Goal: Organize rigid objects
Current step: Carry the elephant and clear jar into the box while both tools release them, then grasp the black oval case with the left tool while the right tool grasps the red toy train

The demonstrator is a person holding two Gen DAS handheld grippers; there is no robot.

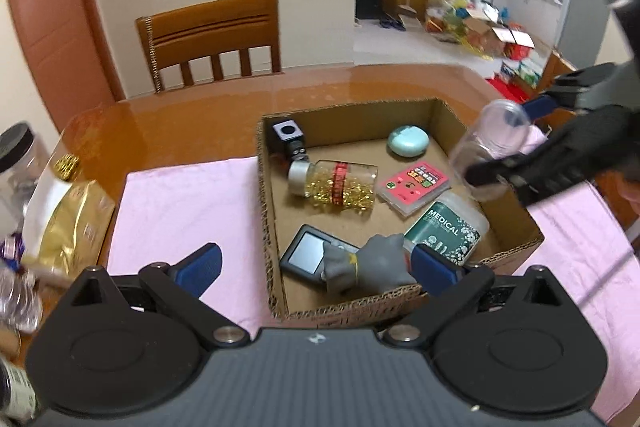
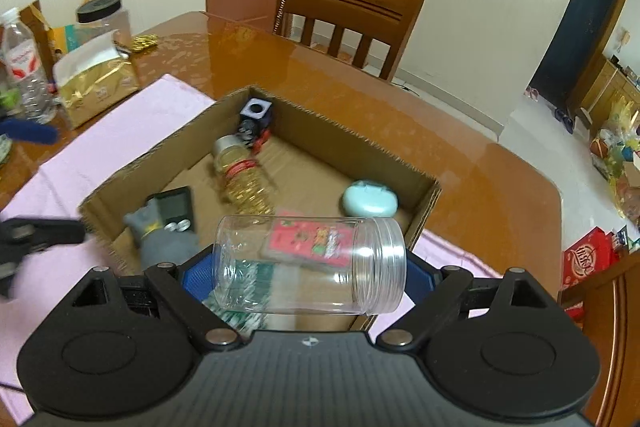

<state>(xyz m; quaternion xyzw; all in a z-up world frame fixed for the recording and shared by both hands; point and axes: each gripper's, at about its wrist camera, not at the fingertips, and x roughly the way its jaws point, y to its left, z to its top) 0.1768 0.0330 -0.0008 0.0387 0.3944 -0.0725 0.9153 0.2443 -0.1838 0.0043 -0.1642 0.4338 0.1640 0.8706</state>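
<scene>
The bench point(image 2: 460, 147) carries a pink cloth point(image 1: 180, 211), and on the cloth sits an open cardboard box point(image 1: 266, 227) that already holds a good many things. Largest among them are a bottle of gold beads point(image 1: 336, 187) lying on its side and a green tub point(image 1: 448, 227) marked "medical". Then come a pink card pack point(image 1: 414, 187), a dark handheld device point(image 1: 312, 255), a grey glove point(image 1: 372, 263), a pale blue case point(image 1: 408, 141) and a black cube point(image 1: 286, 133).

The right tongs point(image 2: 308, 269) are clamped on a clear jar point(image 2: 308, 263), held sideways in the air above the box's near right corner. The jar is smooth, round and lidless, gripped end to end, so it could likely twist or slip out and knock the card pack or tub, or catch the box wall and drag the box.

The left tongs point(image 1: 316, 263) stand wide apart and empty over the box's near edge, one finger close to the glove, which could snag.
</scene>
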